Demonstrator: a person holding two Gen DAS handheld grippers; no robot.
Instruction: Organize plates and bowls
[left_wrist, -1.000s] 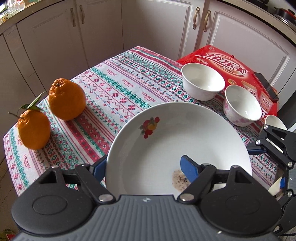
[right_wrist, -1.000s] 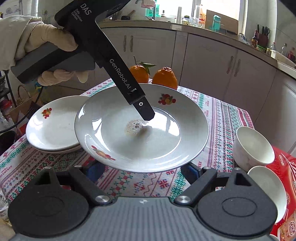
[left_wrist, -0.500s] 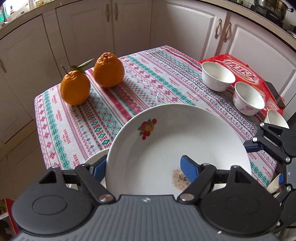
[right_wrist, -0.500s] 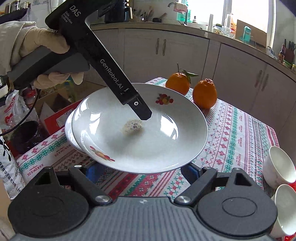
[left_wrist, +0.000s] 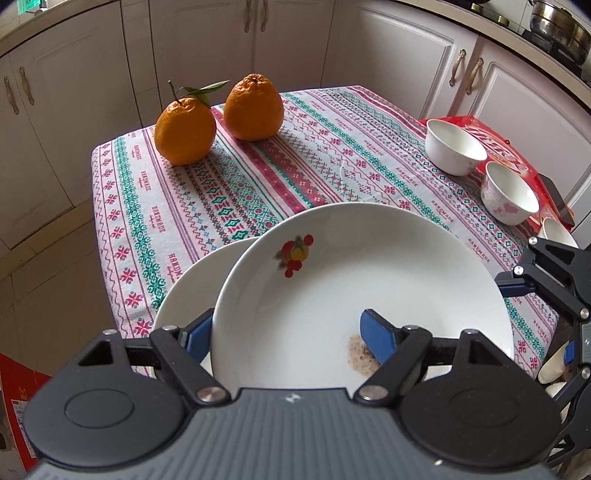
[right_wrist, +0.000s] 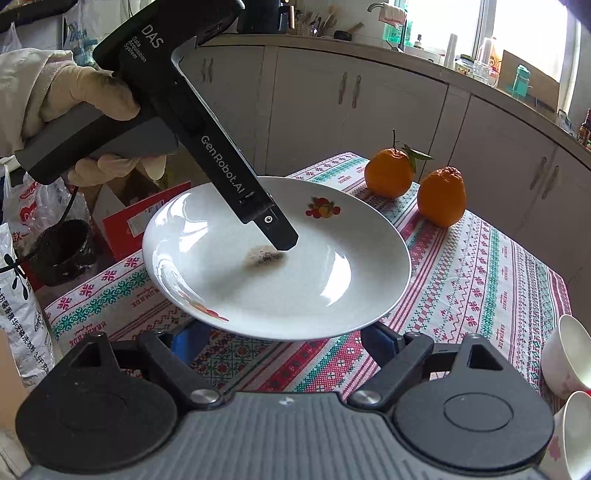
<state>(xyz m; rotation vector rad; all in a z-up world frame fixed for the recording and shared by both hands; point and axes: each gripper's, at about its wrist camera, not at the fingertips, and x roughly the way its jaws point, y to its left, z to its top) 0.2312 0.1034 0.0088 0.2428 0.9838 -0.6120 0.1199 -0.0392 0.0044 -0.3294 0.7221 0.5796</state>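
In the left wrist view, the left gripper (left_wrist: 286, 334) grasps a white plate (left_wrist: 369, 280) by its near rim, 1 blue finger (left_wrist: 376, 334) lying on the plate's inner face beside a brown smear (left_wrist: 360, 354), the other finger under the rim at the left. This plate is lifted above a second plate (left_wrist: 192, 284) that rests near the desk's front left corner. 2 oranges (left_wrist: 221, 118) sit at the far left corner of the desk (left_wrist: 295, 162), and 2 white bowls (left_wrist: 480, 170) stand along its right edge on a red packet (left_wrist: 491, 144). In the right wrist view, the right gripper (right_wrist: 282, 339) sits below the plate's near rim with its fingers spread apart; whether they touch the plate I cannot tell. A gloved hand (right_wrist: 77, 122) holds the left gripper's handle above the desk's left edge.
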